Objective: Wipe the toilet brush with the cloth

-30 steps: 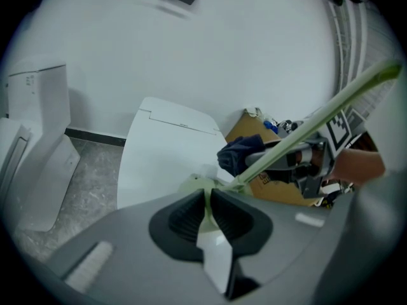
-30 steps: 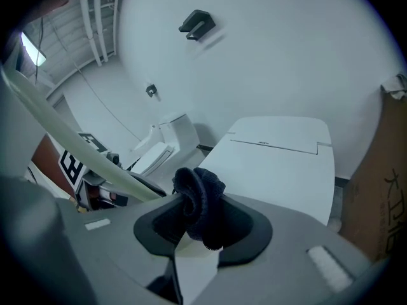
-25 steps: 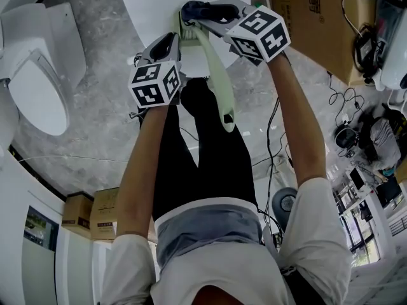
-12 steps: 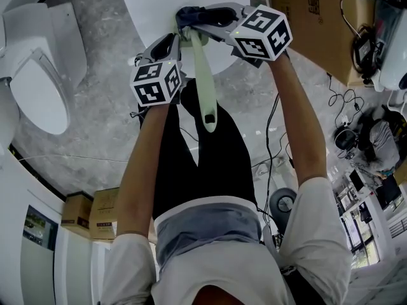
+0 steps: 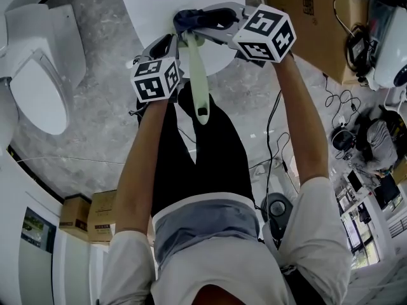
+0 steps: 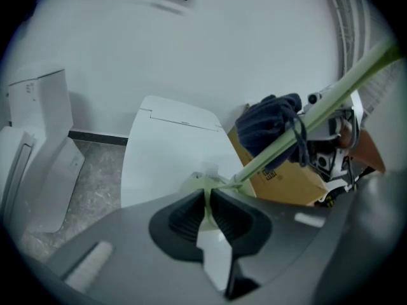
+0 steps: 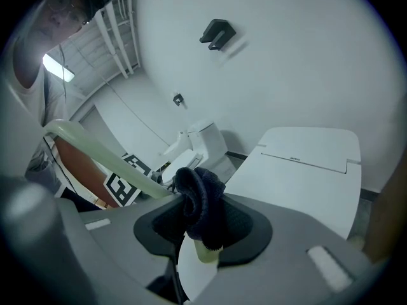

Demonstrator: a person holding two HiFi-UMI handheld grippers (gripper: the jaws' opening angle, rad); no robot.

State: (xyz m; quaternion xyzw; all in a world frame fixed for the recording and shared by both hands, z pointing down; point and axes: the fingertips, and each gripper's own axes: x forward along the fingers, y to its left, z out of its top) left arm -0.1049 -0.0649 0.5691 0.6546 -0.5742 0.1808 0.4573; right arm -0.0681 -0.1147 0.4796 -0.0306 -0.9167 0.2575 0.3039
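The toilet brush [image 5: 197,75] is pale green, its long handle pointing back toward the person's legs. My left gripper [image 5: 176,42] is shut on the brush's head end, and in the left gripper view the green plastic is pinched between its jaws [image 6: 208,199]. From there the handle [image 6: 331,100] runs up and right through a dark blue cloth [image 6: 270,129]. My right gripper [image 5: 193,21] is shut on that cloth [image 5: 187,18]. In the right gripper view the cloth [image 7: 200,202] bunches around the handle [image 7: 102,152] between the jaws.
A white toilet lid [image 5: 184,2] lies just beyond both grippers. An open toilet [image 5: 35,88] stands at the left. A cardboard box [image 5: 311,18] is at the upper right, with cables [image 5: 340,97] on the marble floor. Small boxes [image 5: 95,211] sit at the lower left.
The brush handle's free end has swung left, from slanting down-right to nearly straight down. Both grippers have kept their hold and shifted only slightly.
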